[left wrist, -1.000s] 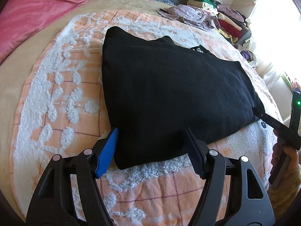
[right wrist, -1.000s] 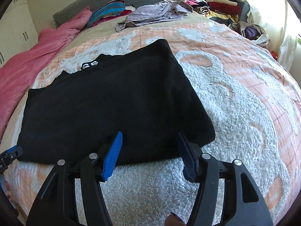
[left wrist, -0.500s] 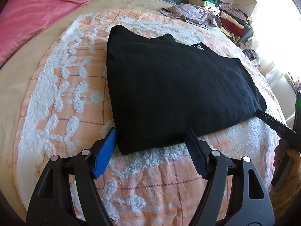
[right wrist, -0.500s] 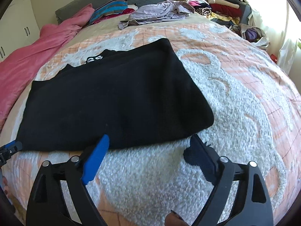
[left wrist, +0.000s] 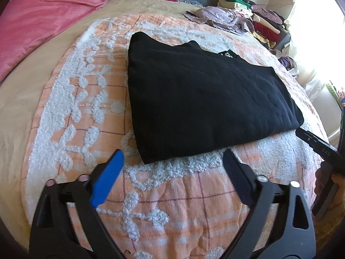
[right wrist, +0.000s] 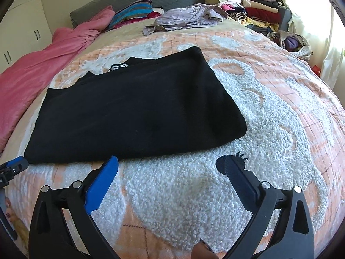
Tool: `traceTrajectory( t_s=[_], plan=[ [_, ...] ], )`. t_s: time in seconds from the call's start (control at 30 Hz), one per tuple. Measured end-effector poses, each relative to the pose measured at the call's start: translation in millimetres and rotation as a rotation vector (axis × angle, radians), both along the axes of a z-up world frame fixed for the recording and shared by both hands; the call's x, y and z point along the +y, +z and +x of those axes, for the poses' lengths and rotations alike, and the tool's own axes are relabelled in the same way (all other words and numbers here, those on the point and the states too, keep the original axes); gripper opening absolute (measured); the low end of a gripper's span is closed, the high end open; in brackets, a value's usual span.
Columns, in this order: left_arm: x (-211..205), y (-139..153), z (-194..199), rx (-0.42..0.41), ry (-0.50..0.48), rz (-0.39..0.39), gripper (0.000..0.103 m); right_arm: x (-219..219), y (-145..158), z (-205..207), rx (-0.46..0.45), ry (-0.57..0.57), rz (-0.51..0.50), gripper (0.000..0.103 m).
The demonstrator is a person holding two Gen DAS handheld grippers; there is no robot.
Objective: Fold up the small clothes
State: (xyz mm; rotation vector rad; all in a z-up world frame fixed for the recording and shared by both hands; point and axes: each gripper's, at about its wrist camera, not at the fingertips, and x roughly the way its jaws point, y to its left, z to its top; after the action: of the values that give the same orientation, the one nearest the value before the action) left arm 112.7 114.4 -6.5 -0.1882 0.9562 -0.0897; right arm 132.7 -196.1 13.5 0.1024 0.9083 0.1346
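A black garment [left wrist: 204, 99] lies folded flat on the orange and white bedspread [left wrist: 172, 194], with a white logo at its far edge; it also shows in the right wrist view [right wrist: 138, 112]. My left gripper [left wrist: 172, 161] is open and empty, just short of the garment's near left corner. My right gripper [right wrist: 168, 168] is open and empty, a little back from the garment's near edge toward its right end. The right gripper's body shows at the right edge of the left wrist view [left wrist: 319, 146].
A pink blanket [left wrist: 43, 21] lies at the far left. A crumpled lilac garment [right wrist: 187, 17] and stacks of folded clothes [right wrist: 248, 6] sit at the head and right side. Striped pillows [right wrist: 133, 13] lean on the grey headboard. White cupboards [right wrist: 21, 32] stand at far left.
Both grippers have drawn back from the garment's near edge and spread wider. The garment, which lay between the fingers, now lies clear of them.
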Motion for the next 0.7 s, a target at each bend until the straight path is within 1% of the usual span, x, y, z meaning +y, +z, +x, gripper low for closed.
traceTrajectory(
  t_s=[0.1, 0.37, 0.53, 0.7],
  plan=[
    [0.2, 4.2, -3.5, -0.013, -0.001, 0.002, 0.093, 4.2, 3.6, -4.1, -0.007, 0.016, 0.001, 0.098],
    [13.3, 9.2, -13.5, -0.027, 0.046, 0.004, 0.093, 26.6, 15.8, -15.3, -0.041, 0.068, -0.036, 0.098],
    [30.4, 13.7, -19.0, -0.032, 0.095, -0.008, 0.093, 52.3, 21.3, -18.0, -0.055, 0.117, -0.059, 0.098],
    [52.3, 17.9, -24.1, -0.043, 0.155, -0.028, 0.093, 88.7, 24.3, -19.9, -0.08, 0.199, -0.089, 0.098]
  ],
)
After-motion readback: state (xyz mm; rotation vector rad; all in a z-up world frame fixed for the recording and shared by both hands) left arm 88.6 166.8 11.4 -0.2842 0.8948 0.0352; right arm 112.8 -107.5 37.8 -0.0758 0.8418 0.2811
